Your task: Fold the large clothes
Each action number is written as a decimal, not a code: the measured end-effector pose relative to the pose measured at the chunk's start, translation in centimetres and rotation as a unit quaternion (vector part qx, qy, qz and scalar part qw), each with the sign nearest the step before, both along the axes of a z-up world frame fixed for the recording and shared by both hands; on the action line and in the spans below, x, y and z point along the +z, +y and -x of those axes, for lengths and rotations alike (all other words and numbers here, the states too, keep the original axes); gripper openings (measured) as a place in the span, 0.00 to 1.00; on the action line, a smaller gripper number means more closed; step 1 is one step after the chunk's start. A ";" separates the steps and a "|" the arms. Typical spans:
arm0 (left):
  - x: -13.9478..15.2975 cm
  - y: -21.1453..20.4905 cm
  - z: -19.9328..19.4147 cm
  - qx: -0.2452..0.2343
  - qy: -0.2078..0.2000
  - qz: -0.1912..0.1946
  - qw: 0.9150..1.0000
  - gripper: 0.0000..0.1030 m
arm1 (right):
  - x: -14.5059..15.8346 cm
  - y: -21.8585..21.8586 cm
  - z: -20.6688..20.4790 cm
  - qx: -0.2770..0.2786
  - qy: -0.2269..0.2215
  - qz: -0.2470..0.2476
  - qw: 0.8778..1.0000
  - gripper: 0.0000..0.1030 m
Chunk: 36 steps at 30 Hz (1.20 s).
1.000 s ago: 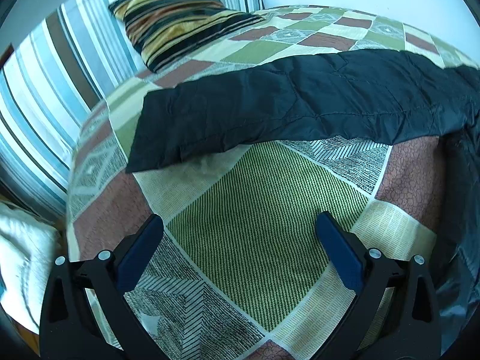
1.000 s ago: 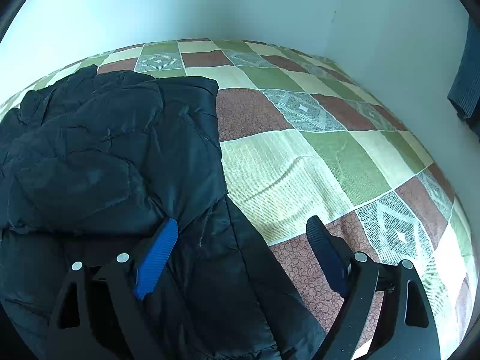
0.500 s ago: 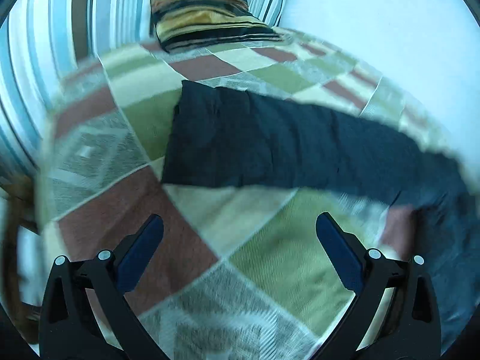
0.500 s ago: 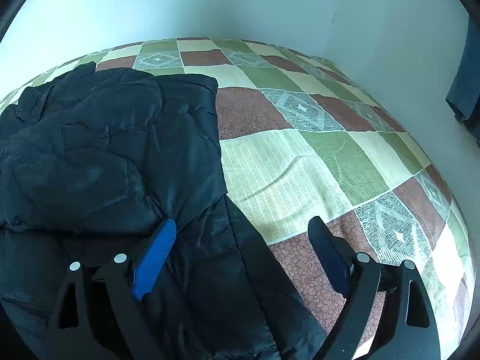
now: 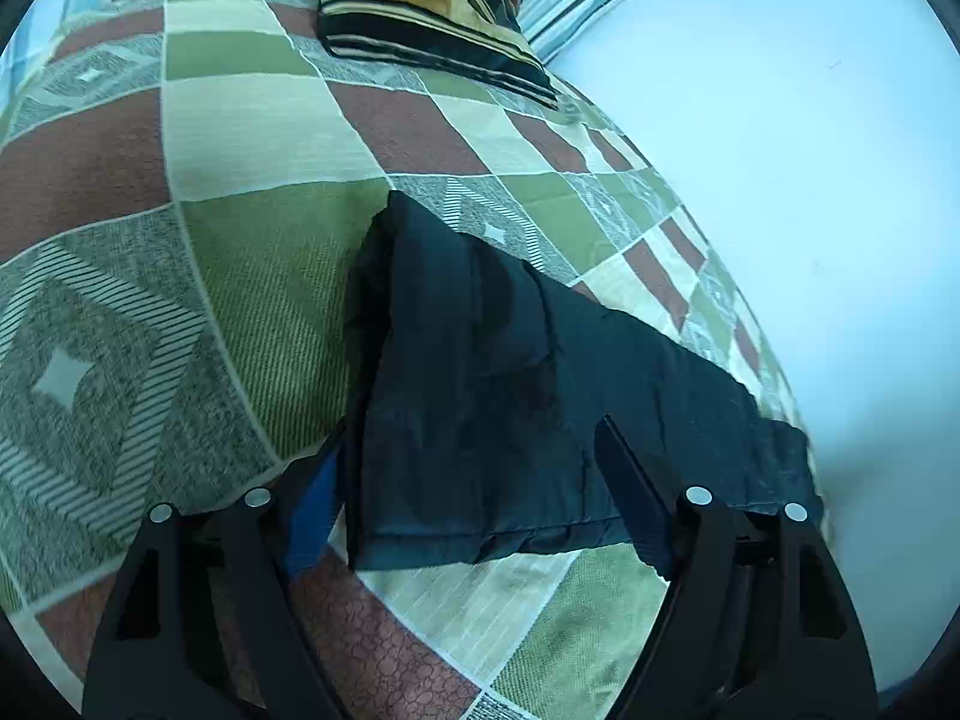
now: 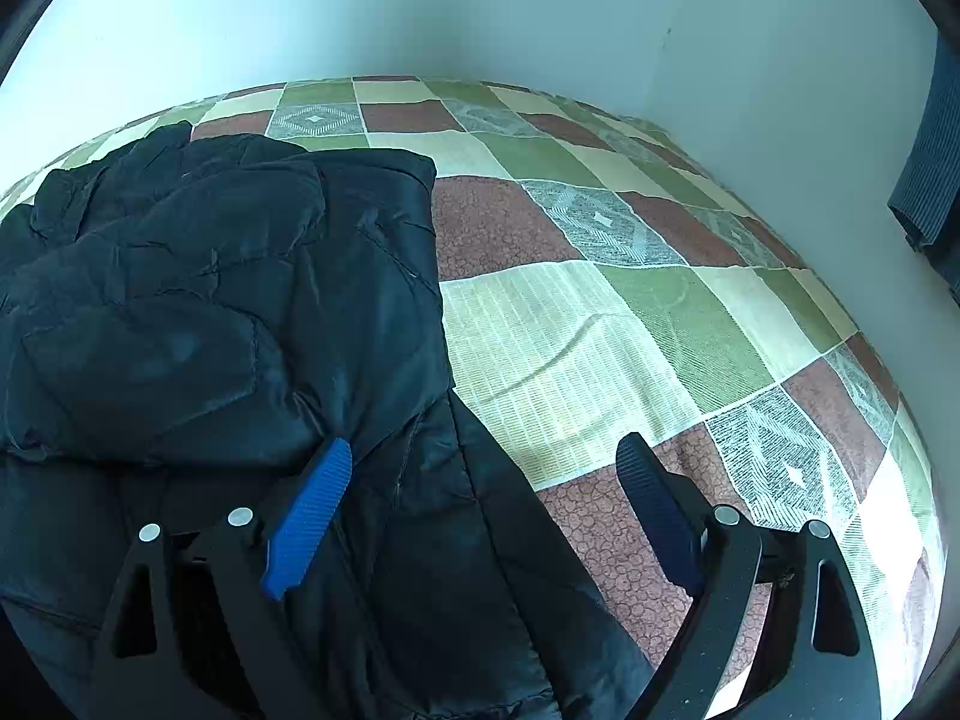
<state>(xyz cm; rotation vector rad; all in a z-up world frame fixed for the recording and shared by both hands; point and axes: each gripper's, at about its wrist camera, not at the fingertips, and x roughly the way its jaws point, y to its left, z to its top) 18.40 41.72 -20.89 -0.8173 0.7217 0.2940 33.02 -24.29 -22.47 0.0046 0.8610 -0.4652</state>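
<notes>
Left wrist: jacket sleeve [image 5: 492,372], bedspread [image 5: 252,276]; no legible writing.

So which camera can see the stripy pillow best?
The left wrist view. The stripy pillow lies at the top of that picture, at the far end of the patchwork bedspread, though its upper part is cut off. The right wrist view shows none of it, only the black jacket and bedspread.
</notes>
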 end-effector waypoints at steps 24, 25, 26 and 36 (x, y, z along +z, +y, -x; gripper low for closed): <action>-1.3 1.7 0.3 0.016 0.002 0.056 0.998 0.19 | -0.1 0.2 0.0 -0.004 0.001 0.002 1.000 0.86; -1.3 1.9 0.5 0.020 0.004 0.059 0.998 0.13 | -0.1 0.2 0.0 -0.005 0.001 0.002 1.000 0.86; -1.2 2.0 0.6 0.021 0.000 0.061 0.998 0.11 | -0.1 0.2 0.0 -0.005 0.000 0.002 1.000 0.86; 8.0 -3.4 -0.8 -0.033 -0.068 -0.021 0.997 0.07 | -0.1 0.2 0.0 -0.005 0.000 0.001 1.000 0.86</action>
